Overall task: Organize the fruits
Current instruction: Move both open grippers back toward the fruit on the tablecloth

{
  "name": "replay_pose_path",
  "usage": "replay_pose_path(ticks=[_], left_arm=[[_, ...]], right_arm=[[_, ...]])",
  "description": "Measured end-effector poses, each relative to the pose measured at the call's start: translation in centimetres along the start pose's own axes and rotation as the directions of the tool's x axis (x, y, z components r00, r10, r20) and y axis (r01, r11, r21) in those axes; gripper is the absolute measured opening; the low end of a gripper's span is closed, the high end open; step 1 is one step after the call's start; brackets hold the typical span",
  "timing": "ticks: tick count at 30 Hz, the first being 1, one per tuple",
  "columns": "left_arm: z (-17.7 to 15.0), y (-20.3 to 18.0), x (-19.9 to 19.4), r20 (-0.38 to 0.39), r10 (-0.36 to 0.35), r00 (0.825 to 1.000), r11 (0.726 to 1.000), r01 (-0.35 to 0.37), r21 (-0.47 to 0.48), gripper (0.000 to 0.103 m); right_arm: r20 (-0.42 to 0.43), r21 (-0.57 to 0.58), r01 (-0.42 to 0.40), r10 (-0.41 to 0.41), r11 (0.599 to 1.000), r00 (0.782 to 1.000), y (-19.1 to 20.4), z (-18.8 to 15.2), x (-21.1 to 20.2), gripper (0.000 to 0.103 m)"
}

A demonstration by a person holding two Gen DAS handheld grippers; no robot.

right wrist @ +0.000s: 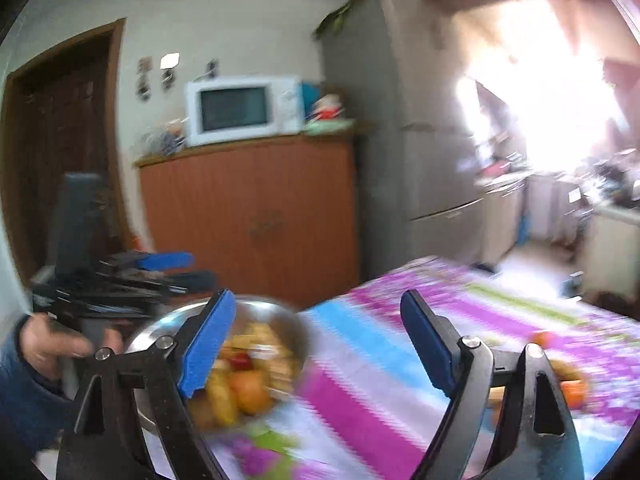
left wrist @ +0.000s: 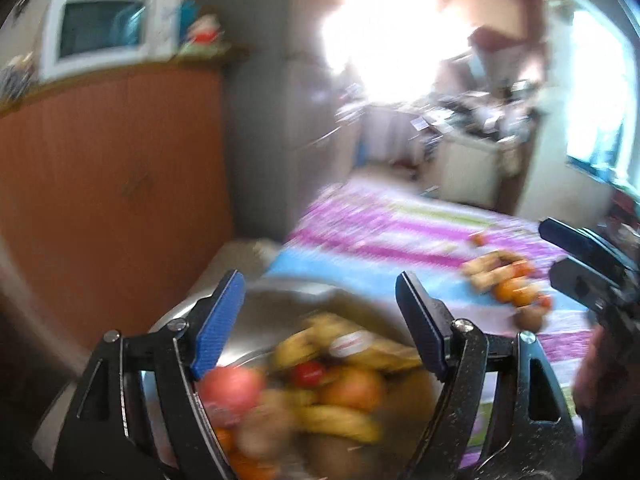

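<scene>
While both grippers' fingers gape empty, one steel bowl [left wrist: 280, 296] holds several blurred fruits.

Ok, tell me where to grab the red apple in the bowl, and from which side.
Grip the red apple across its round middle, coming straight down from above. It sits on top at the near left edge of the metal bowl, with bananas crowding its right. The left gripper, open, hovers nearly over it. Blur hides finer detail.

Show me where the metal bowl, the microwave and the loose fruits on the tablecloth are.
metal bowl [right wrist: 276, 312], right wrist view, bare inner wall.
microwave [right wrist: 234, 110], right wrist view, door window.
loose fruits [left wrist: 508, 284], left wrist view, middle of the pile.
</scene>
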State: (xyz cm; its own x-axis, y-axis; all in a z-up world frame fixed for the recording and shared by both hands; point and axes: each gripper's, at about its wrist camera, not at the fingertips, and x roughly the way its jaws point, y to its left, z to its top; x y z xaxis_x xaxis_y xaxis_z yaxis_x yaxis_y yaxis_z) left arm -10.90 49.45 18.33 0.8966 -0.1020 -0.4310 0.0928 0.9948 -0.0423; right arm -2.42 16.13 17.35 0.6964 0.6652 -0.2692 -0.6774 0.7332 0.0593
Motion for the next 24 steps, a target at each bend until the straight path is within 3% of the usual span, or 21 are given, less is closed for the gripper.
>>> replay_pose_path(ticks=[3, 6, 9, 12, 14, 16, 18, 21, 24], left_arm=[[0.3, -6.3, -0.4, 0.026, -0.138, 0.990, 0.986, 0.135, 0.099, 0.088], [-0.4, -11.9, 2.1, -0.037, -0.257, 0.966, 0.953, 0.260, 0.154, 0.089], [-1.5, -15.9, 8.0, -0.146, -0.332, 0.932, 0.927, 0.351, 0.135, 0.087], [-3.0, -18.1, 15.3, -0.274, -0.357, 0.893, 0.916, 0.392, 0.084, 0.066], [-4.3, -19.1, 20.2, -0.364, -0.337, 0.868, 0.920, 0.386, 0.069, 0.050], [-5.5, -19.9, 22.6, -0.418, -0.311, 0.854, 0.924, 0.375, 0.079, 0.043], [-6.6, -20.7, 23.0, -0.444, -0.310, 0.841, 0.917, 0.388, 0.095, 0.043], [-7.1, -21.1, 23.8, -0.451, -0.290, 0.844, 0.919, 0.376, 0.114, 0.043], [-7.1, -21.0, 24.8, -0.453, -0.307, 0.837, 0.917, 0.387, 0.094, 0.044]], right_arm=[[-0.040, 0.025, 0.153, -0.152, 0.988, 0.988, -5.8, -1.5, -3.9, 0.087], [-0.131, 0.112, 0.294, -0.280, 0.949, 0.951, -12.1, -4.5, -6.3, 0.087], [-0.201, 0.217, 0.366, -0.326, 0.905, 0.924, -16.9, -7.4, -8.1, 0.086], [-0.201, 0.274, 0.379, -0.333, 0.884, 0.921, -19.2, -8.3, -9.8, 0.086], [-0.169, 0.299, 0.368, -0.330, 0.881, 0.929, -19.7, -7.9, -10.8, 0.086], [-0.148, 0.309, 0.358, -0.328, 0.881, 0.933, -19.8, -7.5, -11.1, 0.086], [-0.143, 0.315, 0.357, -0.328, 0.879, 0.934, -19.9, -7.7, -11.4, 0.086], [-0.156, 0.330, 0.359, -0.325, 0.873, 0.933, -20.6, -7.9, -11.5, 0.086], [-0.182, 0.339, 0.356, -0.311, 0.871, 0.933, -20.7, -8.6, -10.8, 0.086]])
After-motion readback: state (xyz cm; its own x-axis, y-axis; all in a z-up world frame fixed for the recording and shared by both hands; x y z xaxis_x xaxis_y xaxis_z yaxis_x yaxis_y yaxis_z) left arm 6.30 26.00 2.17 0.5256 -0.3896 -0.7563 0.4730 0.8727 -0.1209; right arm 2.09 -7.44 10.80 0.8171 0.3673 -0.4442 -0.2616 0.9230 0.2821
